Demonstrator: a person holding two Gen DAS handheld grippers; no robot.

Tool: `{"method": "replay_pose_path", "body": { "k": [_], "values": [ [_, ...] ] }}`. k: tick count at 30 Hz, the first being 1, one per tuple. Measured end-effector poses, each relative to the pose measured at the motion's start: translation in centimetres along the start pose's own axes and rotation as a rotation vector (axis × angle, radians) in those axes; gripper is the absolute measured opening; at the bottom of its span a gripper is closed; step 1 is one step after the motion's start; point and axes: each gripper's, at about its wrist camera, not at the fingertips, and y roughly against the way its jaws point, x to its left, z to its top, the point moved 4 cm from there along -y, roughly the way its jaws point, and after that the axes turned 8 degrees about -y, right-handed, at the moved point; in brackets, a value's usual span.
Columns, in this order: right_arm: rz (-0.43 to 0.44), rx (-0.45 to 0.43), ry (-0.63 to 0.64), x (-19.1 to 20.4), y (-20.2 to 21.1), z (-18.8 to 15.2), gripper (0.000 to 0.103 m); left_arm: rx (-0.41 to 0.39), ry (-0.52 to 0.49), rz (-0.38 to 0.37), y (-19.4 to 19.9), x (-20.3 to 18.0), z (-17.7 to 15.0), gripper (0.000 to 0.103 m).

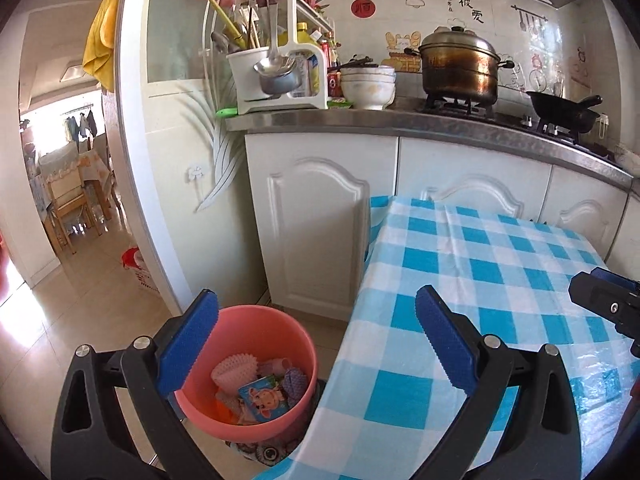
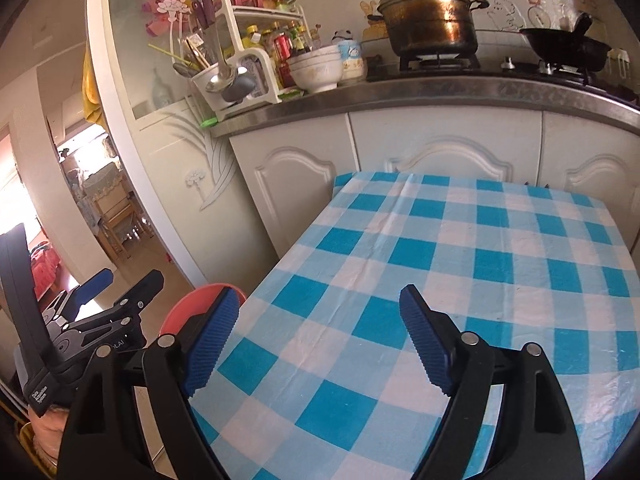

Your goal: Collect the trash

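Observation:
A pink bucket (image 1: 256, 328) stands on the floor by the table's left edge. It holds trash: a cartoon picture card (image 1: 264, 398), a pale spiky piece (image 1: 234, 368) and a purple piece (image 1: 295, 382). My left gripper (image 1: 316, 340) hangs open above the bucket and the table corner, with nothing between its blue pads. My right gripper (image 2: 318, 344) is open and empty over the blue-checked tablecloth (image 2: 440, 240). In the right wrist view, only the bucket's rim (image 2: 192, 300) shows, with the left gripper (image 2: 126, 280) to its left. Part of the right gripper (image 1: 600, 300) shows at the left wrist view's right edge.
White cabinets (image 1: 320, 220) stand behind the table under a counter (image 1: 400, 122). On the counter are a utensil rack (image 1: 272, 76), bowls (image 1: 368, 84), a steamer pot (image 1: 460, 64) and a black wok (image 1: 564, 110). A doorway at the left opens to a dining room; a red-white bag (image 1: 136, 268) lies on the floor there.

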Motion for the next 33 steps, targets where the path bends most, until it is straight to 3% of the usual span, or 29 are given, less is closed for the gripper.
{"method": "replay_pose_path", "body": {
  "k": [11, 23, 27, 33],
  "values": [
    [-0.158, -0.222, 0.015, -1.6, 10.1, 3.5, 0.090, -0.144, 0.029, -0.115, 5.8, -3.3, 4.6, 0.099],
    [-0.389, -0.376, 0.011, -3.0, 20.9, 3.7, 0.092, -0.146, -0.019, -0.323, 9.2, -6.9, 6.6, 0.099],
    [-0.435, -0.450, 0.011, -3.1, 23.8, 3.7, 0.093, -0.152, -0.012, -0.361, 9.8, -7.7, 6.7, 0.099],
    [-0.504, -0.542, 0.030, -2.5, 26.6, 3.8, 0.095, -0.170, -0.025, -0.358, 11.4, -8.0, 7.1, 0.099]
  ]
}}
